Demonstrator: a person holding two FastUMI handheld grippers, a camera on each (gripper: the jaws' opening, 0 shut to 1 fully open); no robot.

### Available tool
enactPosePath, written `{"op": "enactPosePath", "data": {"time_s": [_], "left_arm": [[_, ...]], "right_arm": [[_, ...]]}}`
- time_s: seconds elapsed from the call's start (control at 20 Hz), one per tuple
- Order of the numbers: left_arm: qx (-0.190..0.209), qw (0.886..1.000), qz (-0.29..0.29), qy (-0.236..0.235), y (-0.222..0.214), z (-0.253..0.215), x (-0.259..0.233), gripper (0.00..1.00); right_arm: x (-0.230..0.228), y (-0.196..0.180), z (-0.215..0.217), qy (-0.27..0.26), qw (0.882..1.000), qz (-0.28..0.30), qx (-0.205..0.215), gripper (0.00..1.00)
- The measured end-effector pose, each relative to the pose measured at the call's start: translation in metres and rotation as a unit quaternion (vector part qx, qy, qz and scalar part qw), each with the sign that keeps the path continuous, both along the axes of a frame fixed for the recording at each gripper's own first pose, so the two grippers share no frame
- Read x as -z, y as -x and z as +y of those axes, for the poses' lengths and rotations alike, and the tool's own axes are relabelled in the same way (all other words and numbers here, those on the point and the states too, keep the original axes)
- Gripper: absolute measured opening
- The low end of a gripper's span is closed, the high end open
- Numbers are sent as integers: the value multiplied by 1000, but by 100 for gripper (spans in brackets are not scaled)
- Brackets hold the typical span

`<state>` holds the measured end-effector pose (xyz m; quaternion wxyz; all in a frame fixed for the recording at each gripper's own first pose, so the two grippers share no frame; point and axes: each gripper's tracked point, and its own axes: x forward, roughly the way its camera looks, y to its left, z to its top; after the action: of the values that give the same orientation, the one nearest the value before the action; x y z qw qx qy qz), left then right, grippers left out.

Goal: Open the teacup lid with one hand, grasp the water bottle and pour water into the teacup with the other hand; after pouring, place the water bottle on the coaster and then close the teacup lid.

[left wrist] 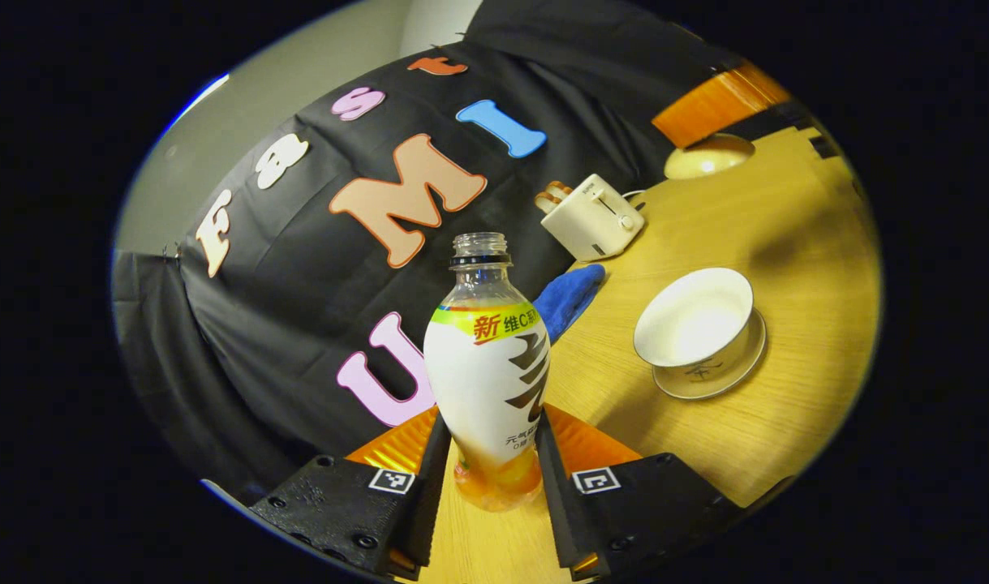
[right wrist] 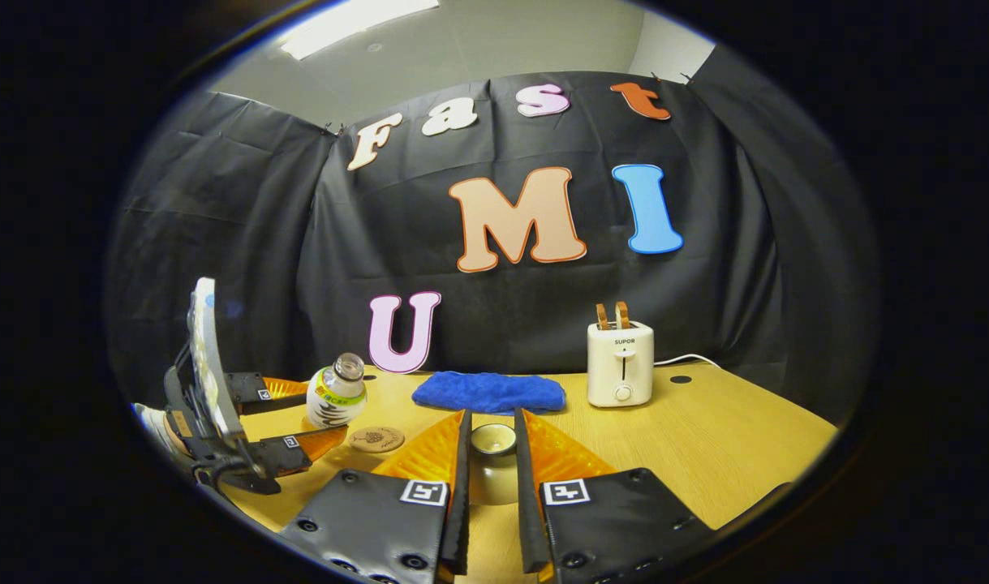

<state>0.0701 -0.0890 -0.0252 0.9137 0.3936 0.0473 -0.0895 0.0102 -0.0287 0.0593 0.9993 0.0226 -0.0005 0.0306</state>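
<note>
In the left gripper view we see our left gripper [left wrist: 494, 454] closed around the lower half of the water bottle [left wrist: 488, 381], both fingers pressing its sides. The bottle has no cap on, and the table and booth wall lean across this view. To its right on the wooden table [left wrist: 786, 227] sits the teacup [left wrist: 695, 318], open and white inside, resting on its saucer [left wrist: 717, 375]. A blue cloth [left wrist: 569, 297] lies behind the bottle, with a white toaster [left wrist: 593, 217] beyond it.

In the right gripper view our right gripper [right wrist: 492, 478] holds the teacup lid [right wrist: 492, 464] between narrow fingers, the lid's round knob pointing toward the camera. Farther off on the left, the left gripper [right wrist: 287, 426] carries the bottle [right wrist: 337, 392] tilted, lifted just above the round coaster [right wrist: 376, 439] that lies on the table [right wrist: 705, 438]. The blue cloth [right wrist: 489, 392] stretches along the back edge, and the toaster [right wrist: 621, 362] stands to its right with two slices of toast sticking out of its top.
</note>
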Motion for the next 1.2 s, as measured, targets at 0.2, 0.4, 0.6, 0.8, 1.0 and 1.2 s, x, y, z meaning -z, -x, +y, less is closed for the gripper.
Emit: {"op": "enactPosePath", "data": {"time_s": [0.2, 0.4, 0.6, 0.8, 1.0, 1.2], "left_arm": [[8, 998, -2, -65, -2, 2, 3, 55], [8, 989, -3, -148, -9, 5, 12, 55], [17, 981, -3, -191, -9, 7, 15, 55], [21, 975, 4, -220, -10, 9, 18, 55], [33, 964, 11, -262, -11, 9, 20, 55], [49, 947, 18, -317, -11, 11, 23, 55]], "right_arm": [[-1, 0, -6, -4, 1000, -1, 5, 27], [-2, 2, -7, -3, 1000, -1, 7, 29], [-2, 1, -6, -3, 1000, -1, 6, 27], [-2, 2, -7, -6, 1000, -1, 7, 29], [-4, 2, -11, -5, 1000, -2, 10, 27], [-4, 2, -14, -4, 1000, -2, 13, 29]]}}
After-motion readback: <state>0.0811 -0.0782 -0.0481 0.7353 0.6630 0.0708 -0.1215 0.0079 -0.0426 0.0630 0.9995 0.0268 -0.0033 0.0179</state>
